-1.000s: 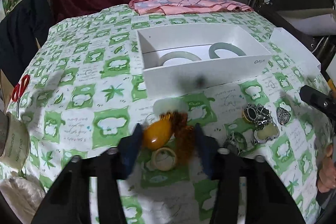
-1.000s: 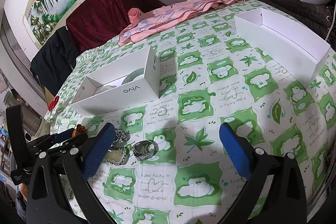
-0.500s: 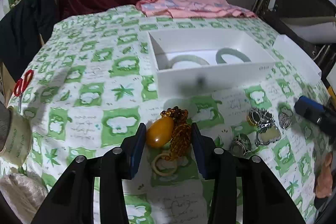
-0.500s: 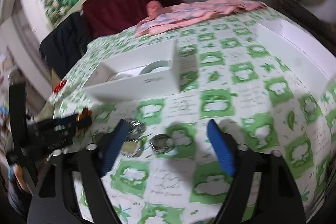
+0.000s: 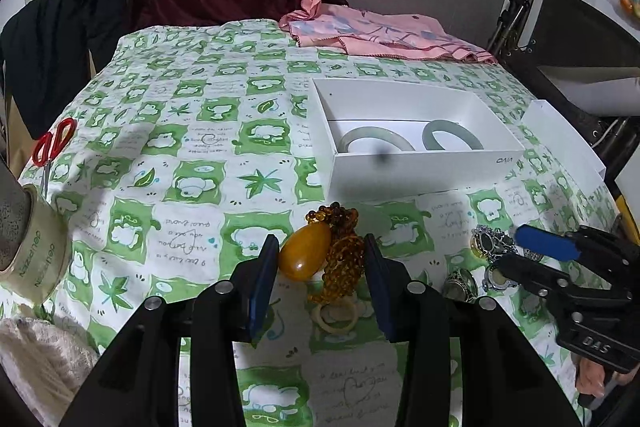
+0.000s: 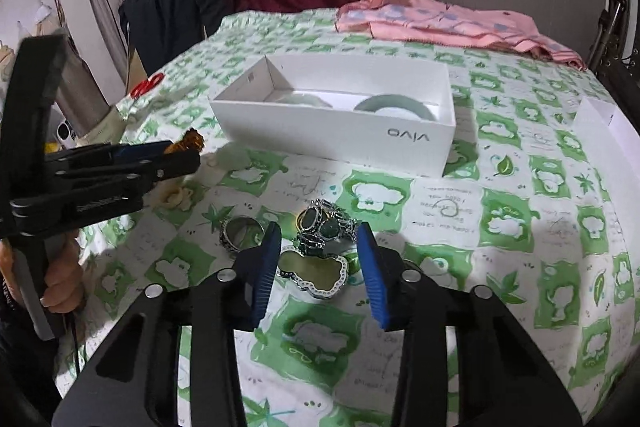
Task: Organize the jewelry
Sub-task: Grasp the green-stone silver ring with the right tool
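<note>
Green-and-white patterned tablecloth (image 5: 192, 187) spread under scattered jewelry.

Draped at the far edge, a pink cloth (image 5: 380, 35). Near the middle, an open white box (image 5: 420, 171) with two pale green bangles (image 5: 452, 141) lying flat inside. At the left edge, red scissors (image 5: 54, 143) and a roll of tape (image 5: 38, 259). In front of the box, left gripper (image 5: 320, 267) clenched on an amber bead necklace (image 5: 344, 259) with its egg-shaped amber pendant (image 5: 304, 255), a cream ring (image 5: 334, 315) just below. To the right, right gripper (image 6: 316, 263) spread open, straddling a silver cloud-shaped pendant (image 6: 312, 273) and dark-stoned silver pieces (image 6: 324, 223), touching neither; silver ring (image 6: 240, 233) just beside its left finger.
</note>
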Demonstrator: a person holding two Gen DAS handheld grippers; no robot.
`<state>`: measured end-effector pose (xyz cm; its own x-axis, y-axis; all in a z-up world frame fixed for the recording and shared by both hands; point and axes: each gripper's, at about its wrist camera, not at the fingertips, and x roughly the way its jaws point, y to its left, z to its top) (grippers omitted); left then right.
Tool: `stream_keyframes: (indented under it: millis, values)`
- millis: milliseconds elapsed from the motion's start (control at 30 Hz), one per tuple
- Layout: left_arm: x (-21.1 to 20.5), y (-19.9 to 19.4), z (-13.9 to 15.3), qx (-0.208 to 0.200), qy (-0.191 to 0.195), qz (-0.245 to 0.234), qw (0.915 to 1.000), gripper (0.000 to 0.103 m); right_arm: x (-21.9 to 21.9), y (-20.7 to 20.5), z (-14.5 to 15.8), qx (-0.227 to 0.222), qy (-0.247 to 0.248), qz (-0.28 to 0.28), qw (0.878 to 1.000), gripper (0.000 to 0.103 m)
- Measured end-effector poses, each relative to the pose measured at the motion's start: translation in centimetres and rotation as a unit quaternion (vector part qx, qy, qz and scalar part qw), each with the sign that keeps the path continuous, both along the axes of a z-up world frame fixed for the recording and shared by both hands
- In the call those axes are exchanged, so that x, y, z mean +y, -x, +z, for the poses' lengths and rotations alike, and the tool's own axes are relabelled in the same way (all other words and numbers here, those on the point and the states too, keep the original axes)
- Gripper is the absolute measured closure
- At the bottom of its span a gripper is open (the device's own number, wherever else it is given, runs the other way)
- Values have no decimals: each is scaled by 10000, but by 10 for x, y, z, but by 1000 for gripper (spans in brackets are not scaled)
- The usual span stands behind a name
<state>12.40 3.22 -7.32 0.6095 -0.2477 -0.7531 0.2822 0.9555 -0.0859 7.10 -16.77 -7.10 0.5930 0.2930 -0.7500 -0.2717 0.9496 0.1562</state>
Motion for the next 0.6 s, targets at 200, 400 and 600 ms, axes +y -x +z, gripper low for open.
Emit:
stream_keyframes:
  millis: [200,400,600]
  values:
    - [-4,3,0,-11,-35,-90,10000,60,-3,-4,-5,161,-187,38,9997,90]
    - [-3,4,0,-32,-16,-70,10000,60,-20,1,6,-37,-689,-109,9976,91]
    - [-1,5,3,-92,52,-48,9999,60,-43,8,21,-321,-1300,-271,9906,91]
